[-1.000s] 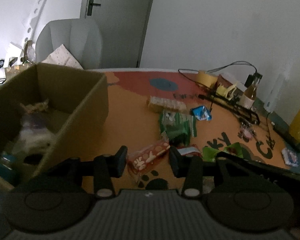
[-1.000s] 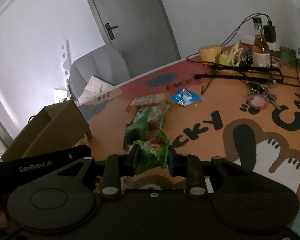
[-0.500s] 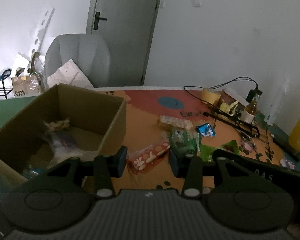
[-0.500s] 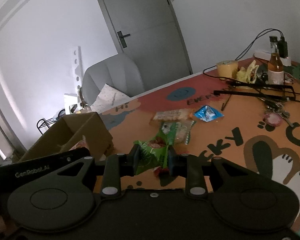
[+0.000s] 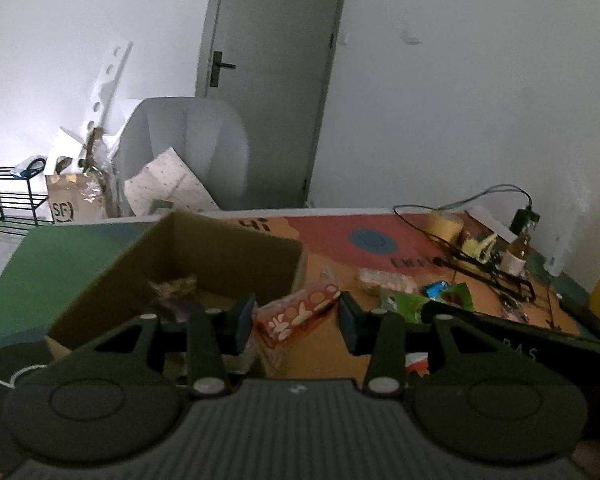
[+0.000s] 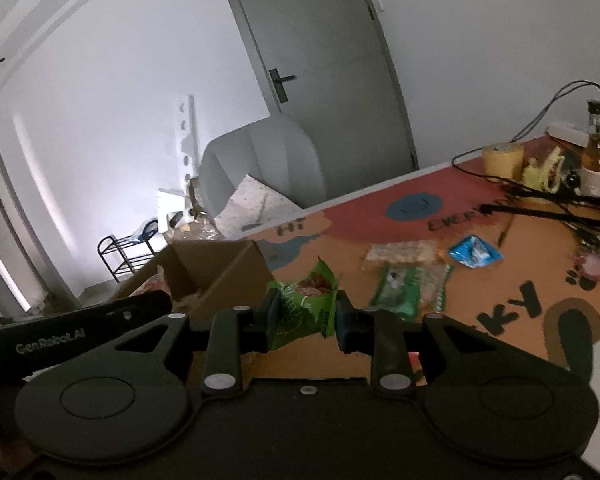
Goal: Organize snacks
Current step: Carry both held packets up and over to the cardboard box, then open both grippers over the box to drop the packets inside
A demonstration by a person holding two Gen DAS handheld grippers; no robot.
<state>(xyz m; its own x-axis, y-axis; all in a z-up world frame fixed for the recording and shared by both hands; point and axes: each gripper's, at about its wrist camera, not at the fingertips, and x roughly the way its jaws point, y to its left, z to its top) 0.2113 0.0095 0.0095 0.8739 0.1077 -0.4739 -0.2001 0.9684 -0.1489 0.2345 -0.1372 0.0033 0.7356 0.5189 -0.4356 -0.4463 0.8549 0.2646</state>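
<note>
In the half-hidden box [image 5: 204, 256], dim snacks; tools gripping red packet [image 5: 296, 314], green packet [image 6: 306, 308].

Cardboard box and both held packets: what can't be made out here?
- Brown cardboard box: contents dim; left wrist view, left gripper hides its near part.
- Red patterned snack packet: print unreadable, blurred.
- Green snack packet: lower end hidden behind right gripper, right wrist view.

Both grippers have risen with their packets. The cardboard box [image 5: 204, 264] has slid from the left edge toward centre frame. More door and wall now fill the upper frame.
</note>
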